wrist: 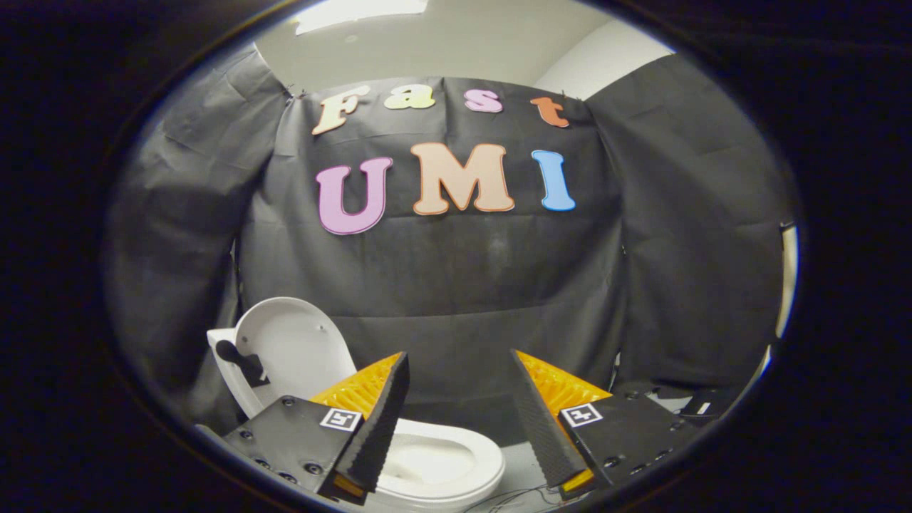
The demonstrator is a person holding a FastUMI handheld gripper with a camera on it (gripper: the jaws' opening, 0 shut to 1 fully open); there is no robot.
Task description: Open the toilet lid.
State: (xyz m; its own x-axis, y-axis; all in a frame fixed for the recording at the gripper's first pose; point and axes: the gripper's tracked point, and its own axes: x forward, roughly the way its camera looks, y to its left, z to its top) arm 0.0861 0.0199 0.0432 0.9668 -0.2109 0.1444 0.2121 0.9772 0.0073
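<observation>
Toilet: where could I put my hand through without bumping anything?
The gripper is open, nothing between its fingers, so that gap is free. The floor right of the toilet seat is bare up to the cloth wall. It is crowded left, where the raised lid stands.

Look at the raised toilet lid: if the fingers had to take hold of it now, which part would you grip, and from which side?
Probably the lid's curved top edge, coming down from above with one finger before it and one behind. The lid stands upright behind the seat, so that thin rim is free, while its lower end is hinged. The gripper is open, its fingers holding nothing.
</observation>
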